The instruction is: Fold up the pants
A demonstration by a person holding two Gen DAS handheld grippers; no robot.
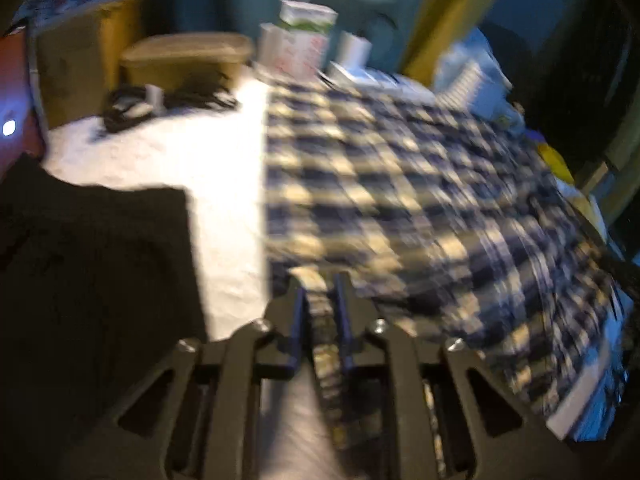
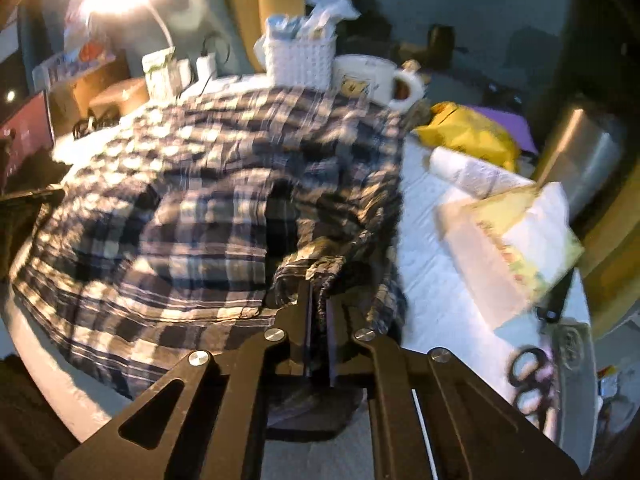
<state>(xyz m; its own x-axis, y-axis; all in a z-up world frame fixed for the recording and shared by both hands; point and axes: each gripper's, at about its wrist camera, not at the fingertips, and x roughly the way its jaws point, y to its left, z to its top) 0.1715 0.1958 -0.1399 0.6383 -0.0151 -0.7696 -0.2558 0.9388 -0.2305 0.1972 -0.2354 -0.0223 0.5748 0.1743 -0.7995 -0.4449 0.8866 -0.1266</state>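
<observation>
Blue and cream plaid pants (image 1: 400, 184) lie spread over a white table (image 1: 180, 160); they also show in the right wrist view (image 2: 200, 208). My left gripper (image 1: 320, 284) is shut on the near edge of the pants, with a strip of plaid cloth pinched between its blue pads. My right gripper (image 2: 318, 292) is shut on a bunched, gathered edge of the pants at their right side. Both views are motion-blurred.
A white woven basket (image 2: 300, 60) and a large mug (image 2: 372, 76) stand at the table's far edge. A paper roll (image 2: 472, 172), a yellow bag (image 2: 472, 132), a booklet (image 2: 516, 248) and scissors (image 2: 532, 380) lie right. Boxes (image 1: 304, 40), a tan container (image 1: 184, 60) and cables (image 1: 168, 100) sit far left.
</observation>
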